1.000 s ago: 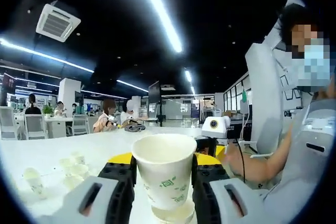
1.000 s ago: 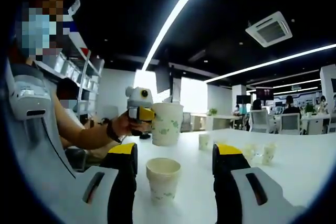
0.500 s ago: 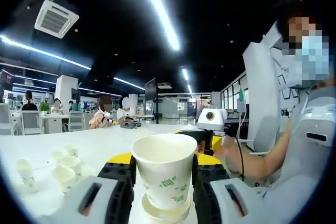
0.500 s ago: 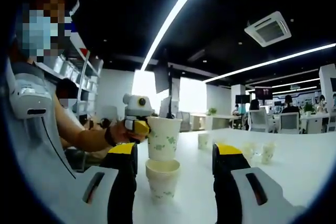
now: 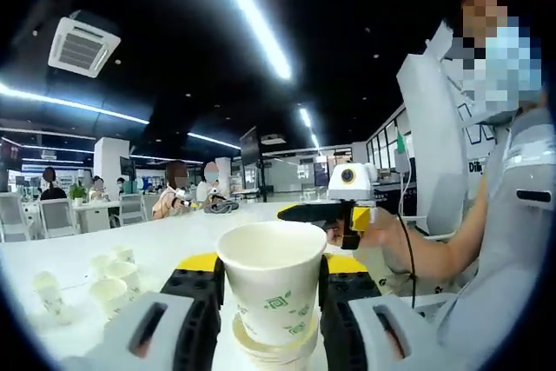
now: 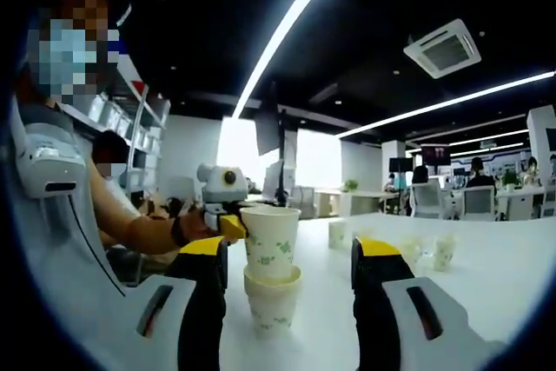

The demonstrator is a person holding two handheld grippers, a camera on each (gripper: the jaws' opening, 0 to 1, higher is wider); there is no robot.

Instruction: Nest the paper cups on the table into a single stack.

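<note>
No words, brand names or numbers can be read in either view. The paper cup (image 5: 270, 288) held between the left gripper's jaws carries a small green printed mark at about 6 o'clock in the left gripper view, a squared emblem with leaf-like specks around it, but no letters can be made out in it. The same green print shows on the cups (image 6: 270, 248) in the right gripper view, too small to tell. On the wall panel (image 5: 477, 162) at about 3 o'clock in the left gripper view, a dark letter or two shows, cut off and unreadable.
</note>
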